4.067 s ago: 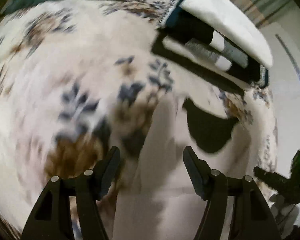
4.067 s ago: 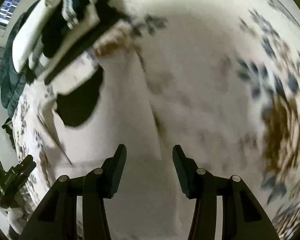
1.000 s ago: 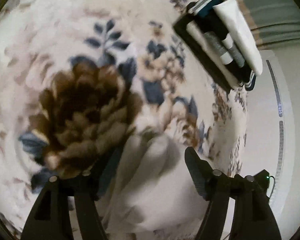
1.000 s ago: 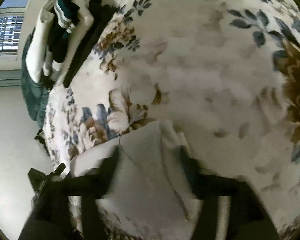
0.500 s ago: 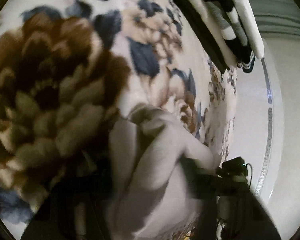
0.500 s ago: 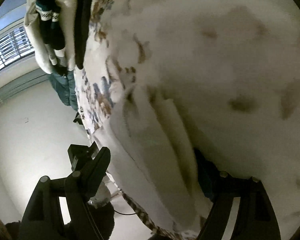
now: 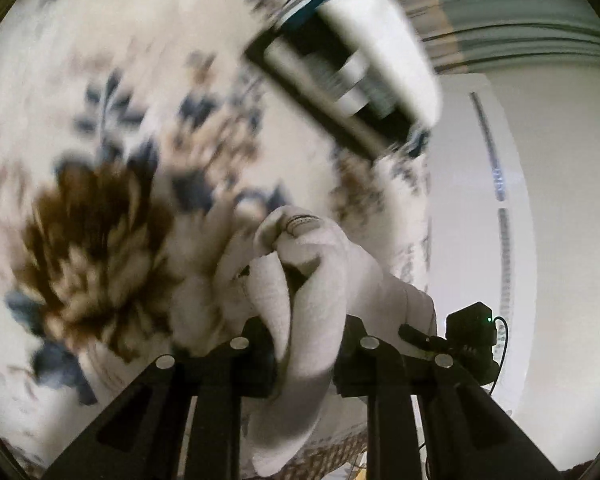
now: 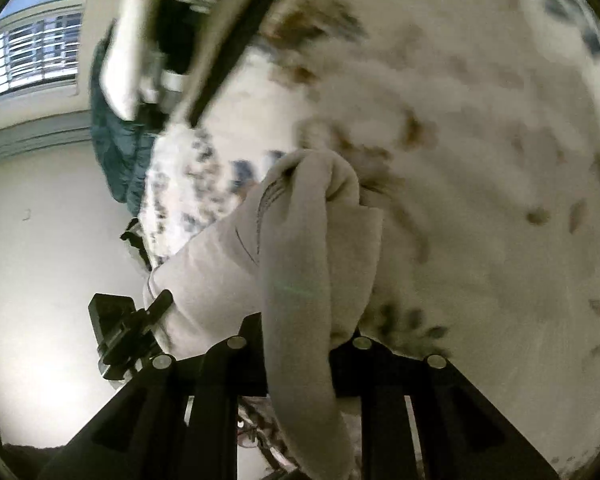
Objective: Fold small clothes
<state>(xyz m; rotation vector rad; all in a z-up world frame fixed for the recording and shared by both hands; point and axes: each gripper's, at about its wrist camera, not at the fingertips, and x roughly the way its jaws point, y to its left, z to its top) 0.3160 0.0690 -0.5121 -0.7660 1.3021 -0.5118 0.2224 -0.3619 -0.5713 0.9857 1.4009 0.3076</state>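
A small off-white garment [image 7: 308, 280] hangs bunched between both grippers above the flowered blanket [image 7: 100, 208]. My left gripper [image 7: 306, 344] is shut on one bunched edge of it. My right gripper [image 8: 298, 340] is shut on another edge of the same garment [image 8: 300, 248], which drapes down over the jaws. The fingertips are hidden by the cloth in both views. The other gripper shows at the lower right of the left wrist view [image 7: 466, 338] and at the lower left of the right wrist view [image 8: 120, 328].
A stack of folded clothes, white, black and striped, lies at the far end of the blanket [image 7: 360, 72], also in the right wrist view [image 8: 168, 44]. A dark green cover [image 8: 116, 140] hangs beside it. The bed edge and pale floor [image 7: 560, 240] are alongside.
Both grippers have closed on the garment's edges and lifted it off the blanket; earlier they were open with the garment lying flat. The views are swinging fast.
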